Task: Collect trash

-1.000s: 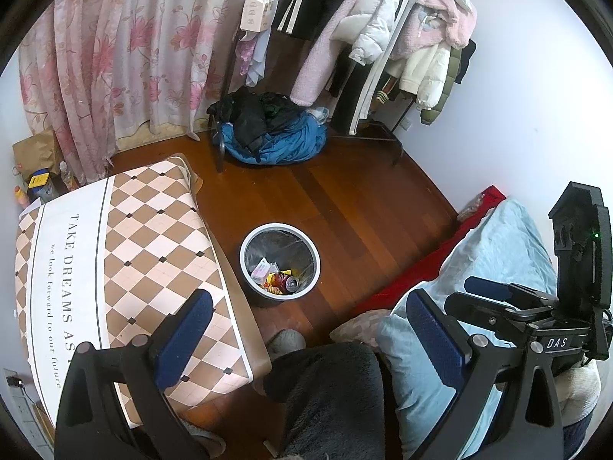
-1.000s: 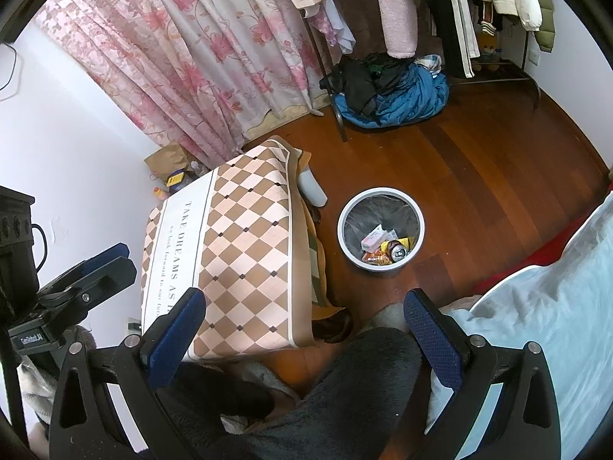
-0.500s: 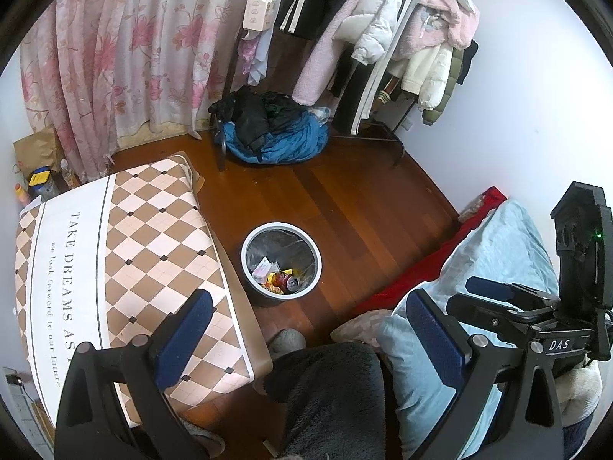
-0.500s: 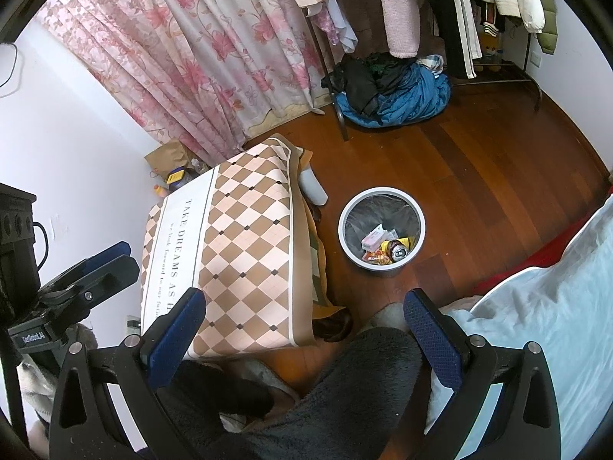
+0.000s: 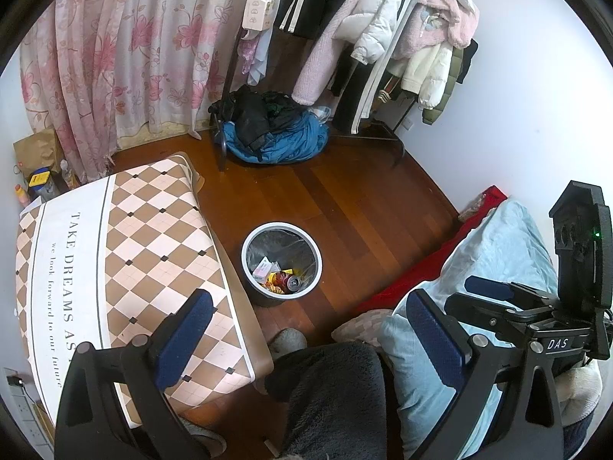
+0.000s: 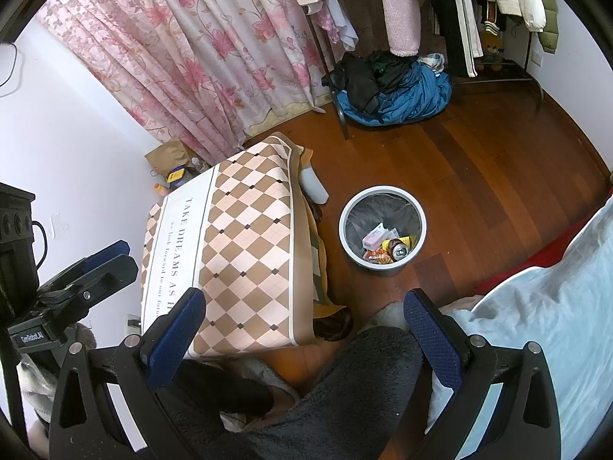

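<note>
Almost nothing differs from the frames a second ago: both views keep the same framing, with only a slight drift of the scene. The left tool (image 5: 308,326) hangs with its blue-padded fingers spread wide and nothing between them, above a dark fleece-covered leg (image 5: 337,395). The right tool (image 6: 306,320) is likewise spread apart and empty. The wastebasket (image 5: 281,264) stands where it did on the wooden floor (image 5: 364,207), just beside the surface covered by a checkered cloth (image 5: 153,245). The trash sits inside the bin as before: a drink can (image 6: 398,252), a pale pink carton (image 6: 373,237) and yellow wrappers (image 6: 406,240). The bed's light blue bedding (image 6: 544,306) lies to the right.
</note>
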